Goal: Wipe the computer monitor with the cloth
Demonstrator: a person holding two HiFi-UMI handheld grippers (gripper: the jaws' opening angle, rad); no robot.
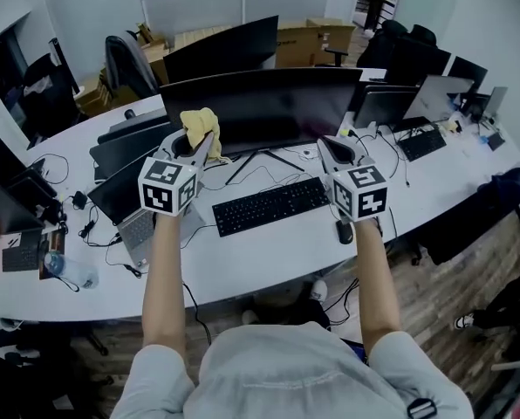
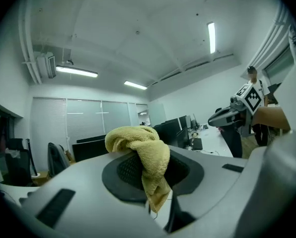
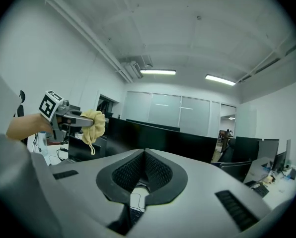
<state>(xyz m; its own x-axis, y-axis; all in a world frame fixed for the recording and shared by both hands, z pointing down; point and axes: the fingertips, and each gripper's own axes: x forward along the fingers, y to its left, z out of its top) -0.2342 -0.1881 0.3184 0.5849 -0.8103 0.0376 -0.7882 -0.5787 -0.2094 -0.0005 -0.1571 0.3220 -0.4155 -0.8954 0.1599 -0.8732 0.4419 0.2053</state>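
A wide black monitor [image 1: 260, 107] stands on the white desk, screen dark. My left gripper [image 1: 195, 140] is held up in front of its left part, shut on a yellow cloth [image 1: 201, 127] that bunches above the jaws and hangs down between them [image 2: 147, 158]. My right gripper [image 1: 337, 151] hovers before the monitor's right end, shut with nothing between its pads [image 3: 145, 170]. In the right gripper view the left gripper [image 3: 76, 117] and the cloth [image 3: 93, 124] show at the left, next to the monitor [image 3: 163, 138].
A black keyboard [image 1: 270, 205] and a mouse [image 1: 345, 231] lie below the monitor. A laptop [image 1: 133, 208] sits at the left, with more monitors [image 1: 225, 51] behind. Cables, a second keyboard [image 1: 421, 143] and another laptop [image 1: 434, 97] crowd the desk's right side.
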